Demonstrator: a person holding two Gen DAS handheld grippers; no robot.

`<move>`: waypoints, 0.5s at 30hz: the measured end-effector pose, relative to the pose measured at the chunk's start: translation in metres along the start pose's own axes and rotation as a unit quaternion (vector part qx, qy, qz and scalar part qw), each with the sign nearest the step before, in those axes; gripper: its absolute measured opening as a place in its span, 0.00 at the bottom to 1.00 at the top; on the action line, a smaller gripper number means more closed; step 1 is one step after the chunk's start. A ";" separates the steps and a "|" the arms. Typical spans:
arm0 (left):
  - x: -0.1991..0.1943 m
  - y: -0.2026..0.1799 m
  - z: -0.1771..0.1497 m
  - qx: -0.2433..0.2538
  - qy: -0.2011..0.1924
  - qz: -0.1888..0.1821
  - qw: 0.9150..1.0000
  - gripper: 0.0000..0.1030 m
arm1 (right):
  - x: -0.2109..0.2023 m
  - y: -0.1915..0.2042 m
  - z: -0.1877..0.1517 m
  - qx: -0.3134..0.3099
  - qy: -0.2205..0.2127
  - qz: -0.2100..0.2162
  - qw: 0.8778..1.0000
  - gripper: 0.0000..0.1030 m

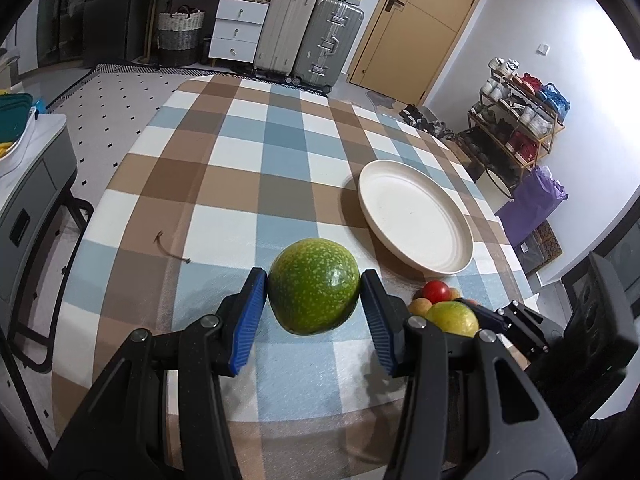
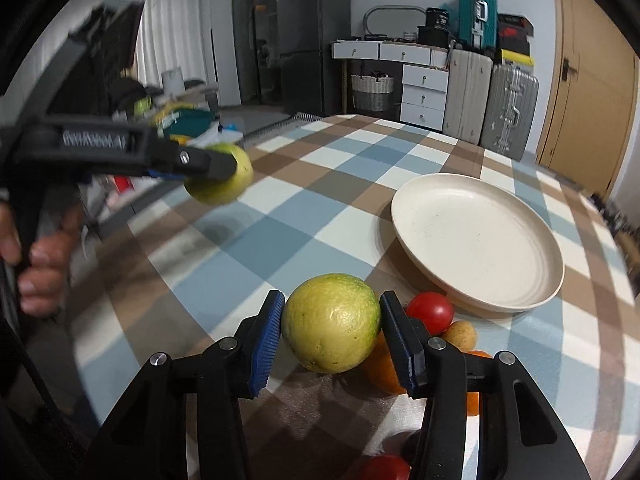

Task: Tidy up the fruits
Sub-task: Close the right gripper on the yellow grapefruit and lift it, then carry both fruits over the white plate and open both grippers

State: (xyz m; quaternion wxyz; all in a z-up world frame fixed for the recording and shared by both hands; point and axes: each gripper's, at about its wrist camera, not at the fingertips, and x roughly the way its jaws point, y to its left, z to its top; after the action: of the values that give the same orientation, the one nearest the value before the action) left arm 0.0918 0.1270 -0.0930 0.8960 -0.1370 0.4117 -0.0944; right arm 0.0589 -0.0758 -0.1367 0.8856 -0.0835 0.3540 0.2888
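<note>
My left gripper [image 1: 314, 286] is shut on a dark green speckled fruit [image 1: 314, 292], held just above the checked tablecloth [image 1: 248, 152]. The right wrist view shows that same gripper [image 2: 222, 172] off to the left, its fruit [image 2: 224, 190] lifted. My right gripper [image 2: 332, 316] is shut on a round yellow-green fruit [image 2: 332, 324], both blue pads pressing its sides. An empty cream plate [image 2: 476, 236] [image 1: 412, 216] lies to the right. Beside it cluster a red tomato [image 2: 430, 312] [image 1: 436, 290], a small tan fruit [image 2: 460, 334] and an orange [image 2: 382, 372].
A second red tomato [image 2: 384, 468] shows at the bottom edge under my right gripper. A small brown stem [image 1: 168, 248] lies on the cloth at left. Suitcases [image 1: 308, 40], drawers and a door stand beyond the table's far edge; a shoe rack [image 1: 516, 120] is at right.
</note>
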 end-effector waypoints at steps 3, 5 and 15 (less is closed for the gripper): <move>0.004 -0.008 0.005 0.005 0.003 -0.002 1.000 0.44 | -0.009 -0.013 0.007 0.031 -0.015 0.016 0.999 0.48; 0.007 -0.014 0.010 0.009 0.006 -0.003 1.000 0.44 | -0.013 -0.023 0.012 0.052 -0.022 0.024 0.998 0.48; 0.025 -0.045 0.042 0.027 0.023 -0.024 0.999 0.44 | -0.033 -0.066 0.041 0.096 -0.054 0.023 0.994 0.48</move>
State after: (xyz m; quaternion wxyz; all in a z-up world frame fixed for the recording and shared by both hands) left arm 0.1375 0.0846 -0.0706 0.8872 -0.1206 0.4260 -0.1295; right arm 0.1012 -0.1303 -0.0876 0.9003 0.0253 0.3339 0.2780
